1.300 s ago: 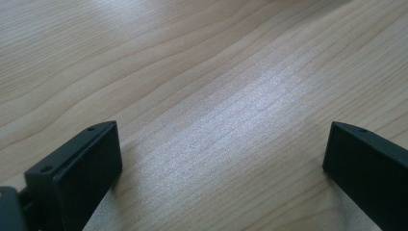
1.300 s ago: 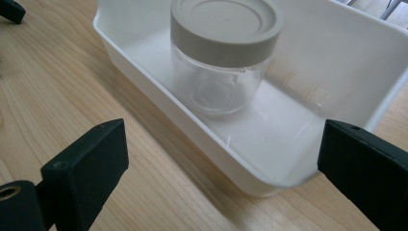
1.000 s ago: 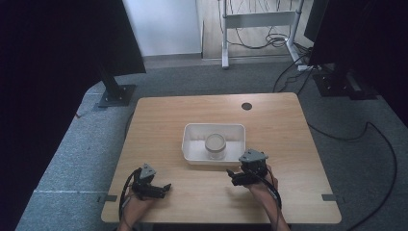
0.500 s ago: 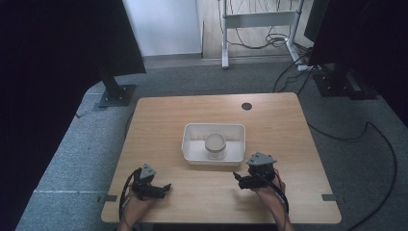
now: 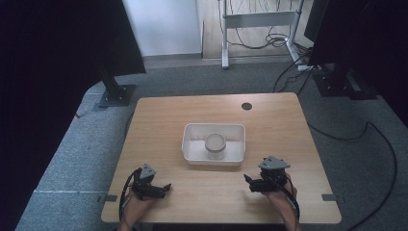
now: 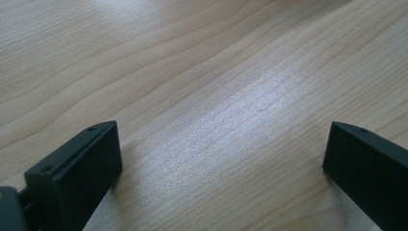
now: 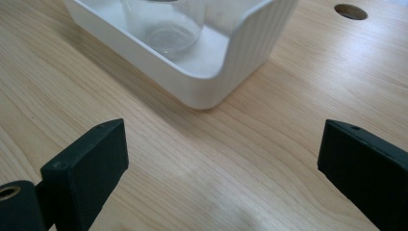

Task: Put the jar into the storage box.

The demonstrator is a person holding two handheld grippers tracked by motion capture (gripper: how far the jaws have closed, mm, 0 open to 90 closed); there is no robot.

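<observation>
Both grippers sit spread and empty near my edge of the surface (image 5: 288,120). My right gripper (image 5: 255,183) has backed away from the white tray (image 5: 192,153), leaving the glass jar (image 5: 215,144) inside; left gripper (image 5: 158,188) unmoved.

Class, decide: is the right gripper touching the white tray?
Apart. In the right gripper view, bare wood lies between the open jaws of the right gripper and the white tray; the high view also shows a gap.
</observation>
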